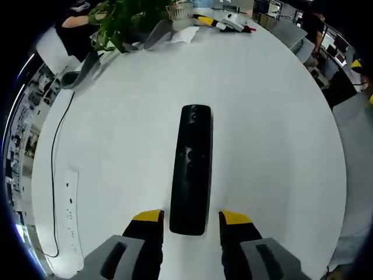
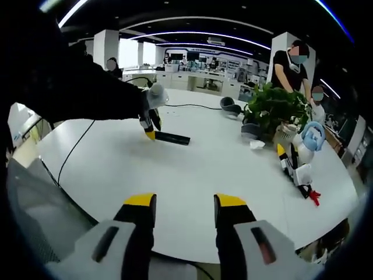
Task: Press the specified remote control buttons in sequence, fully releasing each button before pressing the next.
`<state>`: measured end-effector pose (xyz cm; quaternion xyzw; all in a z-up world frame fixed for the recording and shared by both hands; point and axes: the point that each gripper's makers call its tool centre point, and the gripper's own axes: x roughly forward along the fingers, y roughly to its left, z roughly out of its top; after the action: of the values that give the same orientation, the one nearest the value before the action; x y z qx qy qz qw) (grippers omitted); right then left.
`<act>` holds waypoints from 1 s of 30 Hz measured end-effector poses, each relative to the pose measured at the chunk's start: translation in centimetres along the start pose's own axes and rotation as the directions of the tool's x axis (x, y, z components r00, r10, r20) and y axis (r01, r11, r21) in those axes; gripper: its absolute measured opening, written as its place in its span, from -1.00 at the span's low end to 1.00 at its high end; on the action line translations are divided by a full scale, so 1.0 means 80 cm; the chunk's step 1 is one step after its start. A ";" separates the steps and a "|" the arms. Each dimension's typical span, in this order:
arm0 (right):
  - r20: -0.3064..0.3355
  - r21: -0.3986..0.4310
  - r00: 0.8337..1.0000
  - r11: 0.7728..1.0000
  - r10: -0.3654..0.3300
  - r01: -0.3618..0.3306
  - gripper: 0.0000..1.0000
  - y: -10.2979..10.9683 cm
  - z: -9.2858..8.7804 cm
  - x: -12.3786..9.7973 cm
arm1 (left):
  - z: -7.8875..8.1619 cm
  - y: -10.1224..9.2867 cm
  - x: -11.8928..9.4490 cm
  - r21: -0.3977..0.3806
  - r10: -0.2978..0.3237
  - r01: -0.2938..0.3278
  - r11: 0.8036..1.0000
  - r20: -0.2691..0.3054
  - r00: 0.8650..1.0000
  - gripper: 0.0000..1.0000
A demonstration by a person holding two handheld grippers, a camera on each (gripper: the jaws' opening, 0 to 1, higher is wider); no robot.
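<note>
1. Left gripper view. My left gripper stands open, its yellow-tipped jaws on either side of the near end of the black remote control. I cannot tell whether they touch its sides; I judge they bracket it to keep it from sliding under a press.
2. The remote lies flat on the white tabletop, lengthwise away from me, buttons up, so every button stays reachable from above.
3. A white power strip lies to the left with its black cable running far along the tabletop; a potted plant stands at the far edge.
4. Right gripper view. My right gripper is open and holds nothing, hovering over bare tabletop.
5. From this side the remote appears far off and left of centre, well apart from the right gripper, with the left gripper at its end. A press would first require a long reach.
</note>
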<state>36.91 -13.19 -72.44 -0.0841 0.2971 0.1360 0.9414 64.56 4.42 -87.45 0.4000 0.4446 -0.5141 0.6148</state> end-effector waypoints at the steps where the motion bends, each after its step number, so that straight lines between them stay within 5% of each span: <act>1: 0.002 0.000 1.000 1.000 0.000 0.000 -0.19 0.000 0.000 0.000 | 0.000 -0.001 0.000 -0.009 -0.008 0.008 1.000 0.002 1.000 -0.26; 3: -0.001 -0.003 1.000 1.000 -0.001 0.001 -0.21 0.000 0.000 0.000 | 0.000 -0.002 0.001 -0.056 -0.020 0.021 0.998 0.019 1.000 -0.32; 13: 0.013 -0.008 1.000 1.000 0.011 -0.011 -0.29 0.003 0.003 -0.002 | 0.001 -0.011 0.000 -0.017 -0.014 0.015 1.000 0.046 0.999 -0.52; 24: 0.050 0.004 0.999 1.000 -0.003 0.003 -0.33 -0.002 0.010 -0.007 | 0.000 -0.011 0.001 -0.038 0.008 -0.008 0.999 -0.017 1.000 -0.54; 30: 0.060 0.013 0.998 1.000 -0.007 0.007 -0.38 -0.003 0.012 -0.008 | -0.001 -0.025 0.003 0.021 -0.006 0.008 1.000 -0.076 0.997 -0.54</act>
<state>37.00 -13.33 -71.25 -0.0752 0.2693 0.1334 0.9508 62.60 4.10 -87.80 0.4242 0.4638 -0.5052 0.5914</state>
